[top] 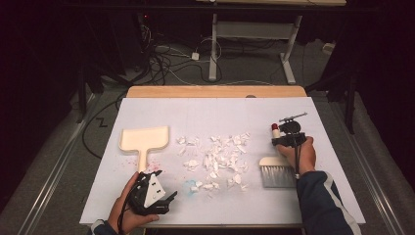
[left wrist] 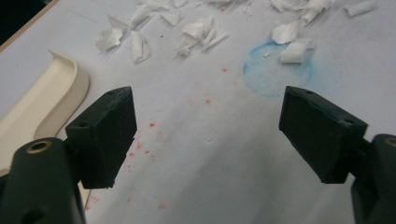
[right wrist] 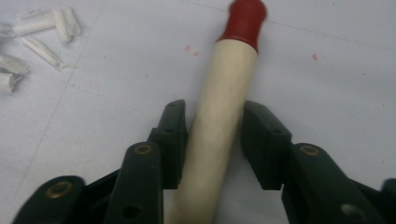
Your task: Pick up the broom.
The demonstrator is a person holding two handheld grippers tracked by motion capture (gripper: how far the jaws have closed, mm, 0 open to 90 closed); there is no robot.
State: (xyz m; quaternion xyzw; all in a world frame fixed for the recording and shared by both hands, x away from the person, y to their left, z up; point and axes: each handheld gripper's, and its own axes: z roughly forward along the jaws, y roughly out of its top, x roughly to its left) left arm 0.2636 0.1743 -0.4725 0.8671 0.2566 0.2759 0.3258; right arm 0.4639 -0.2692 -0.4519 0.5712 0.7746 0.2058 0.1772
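Note:
A cream dustpan point(top: 145, 138) lies on the left of the white table cover, with its handle toward me. Torn white paper scraps point(top: 218, 154) are scattered across the middle. On the right lies a brush point(top: 276, 171) with grey bristles and a cream, red-tipped handle point(right wrist: 224, 107). My right gripper point(top: 288, 139) is shut on that handle, one jaw on each side. My left gripper point(top: 169, 198) is open and holds nothing, near the front edge just past the dustpan's handle. The left gripper view shows its jaws point(left wrist: 208, 126) wide apart, the dustpan point(left wrist: 42, 100) to their left and the scraps point(left wrist: 196, 35) beyond.
A faint blue ring stain point(left wrist: 275, 70) and red specks mark the cover in front of the left gripper. The wooden table edge point(top: 215, 91) runs along the far side. Cables and a desk frame point(top: 214, 49) stand on the floor beyond it.

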